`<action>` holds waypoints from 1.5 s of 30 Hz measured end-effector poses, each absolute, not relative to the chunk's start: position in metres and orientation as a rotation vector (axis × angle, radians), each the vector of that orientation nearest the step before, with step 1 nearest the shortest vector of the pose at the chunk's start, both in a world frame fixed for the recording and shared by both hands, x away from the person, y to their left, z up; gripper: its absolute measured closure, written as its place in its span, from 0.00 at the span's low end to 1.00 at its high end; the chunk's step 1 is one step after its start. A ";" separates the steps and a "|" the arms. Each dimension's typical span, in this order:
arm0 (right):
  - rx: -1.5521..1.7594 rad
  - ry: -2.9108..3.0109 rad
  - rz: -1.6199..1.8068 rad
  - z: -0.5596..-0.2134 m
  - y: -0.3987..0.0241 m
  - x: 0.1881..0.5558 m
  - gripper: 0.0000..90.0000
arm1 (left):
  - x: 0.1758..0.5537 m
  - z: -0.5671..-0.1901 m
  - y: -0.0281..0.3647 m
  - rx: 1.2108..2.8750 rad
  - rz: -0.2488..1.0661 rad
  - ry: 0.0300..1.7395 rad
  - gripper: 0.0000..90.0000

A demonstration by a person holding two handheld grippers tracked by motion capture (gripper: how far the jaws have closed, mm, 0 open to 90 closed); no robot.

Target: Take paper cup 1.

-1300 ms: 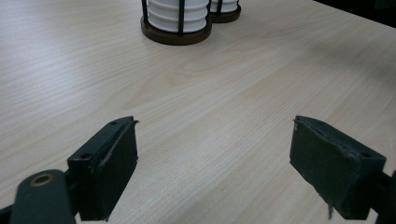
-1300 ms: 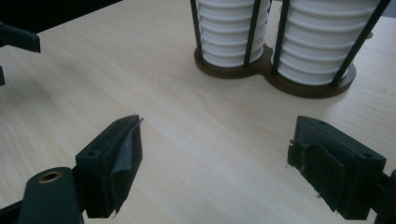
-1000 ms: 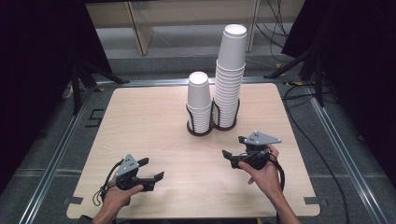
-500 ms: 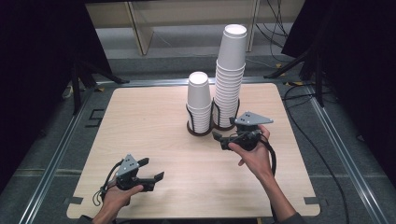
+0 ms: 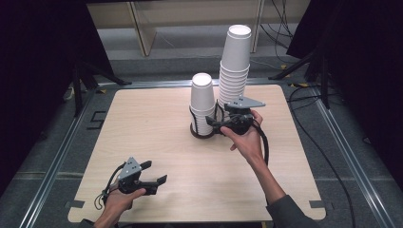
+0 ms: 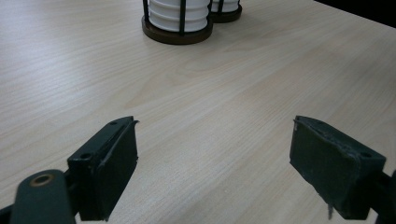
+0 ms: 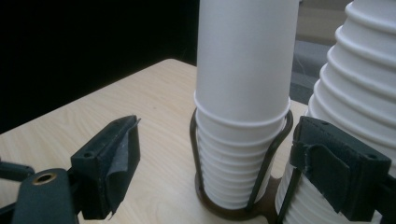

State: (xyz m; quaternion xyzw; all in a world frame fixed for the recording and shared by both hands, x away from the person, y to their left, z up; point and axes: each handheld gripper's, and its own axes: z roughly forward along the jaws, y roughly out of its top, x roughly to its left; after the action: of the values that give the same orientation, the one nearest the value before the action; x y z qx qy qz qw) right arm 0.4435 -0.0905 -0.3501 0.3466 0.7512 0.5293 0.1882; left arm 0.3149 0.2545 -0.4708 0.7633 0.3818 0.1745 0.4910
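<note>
The right hand-held gripper is held out over the middle of the tabletop, at the base of the two stacks of white paper cups. Its jaws are spread wide and nothing is gripped between them. In the right gripper view the shorter cup stack is seen standing between the two jaws, closer to the right-hand one, with no contact visible on either pad. The taller cup stack is seen at the right edge of that view, partly behind the right-hand jaw. Both stacks are seated upright in a dark wire holder with a round brown base, the uprights of which are seen rising around the lowest cups. In the high view the shorter cup stack is placed to the left of the taller cup stack, the two bases just beside each other. The grey three-cornered plate on the right hand-held gripper is seen against the lower part of the taller stack.

The left hand-held gripper is held low near the front left corner of the tabletop, well apart from the cups. Its jaws are likewise spread wide and empty, with bare wood seen between them in the left gripper view, and the holder's base is seen far ahead.
</note>
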 end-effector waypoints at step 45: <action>1.148 1.958 1.313 -0.330 -0.027 0.504 0.17 | 0.314 -0.471 0.253 1.840 0.410 0.911 0.17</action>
State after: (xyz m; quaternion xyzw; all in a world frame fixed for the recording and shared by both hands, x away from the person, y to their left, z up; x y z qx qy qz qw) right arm 0.5043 -0.0271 -0.3300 0.4233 0.7217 0.4838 0.2568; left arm 0.3145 0.2526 -0.4713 0.7610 0.3767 0.1696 0.5002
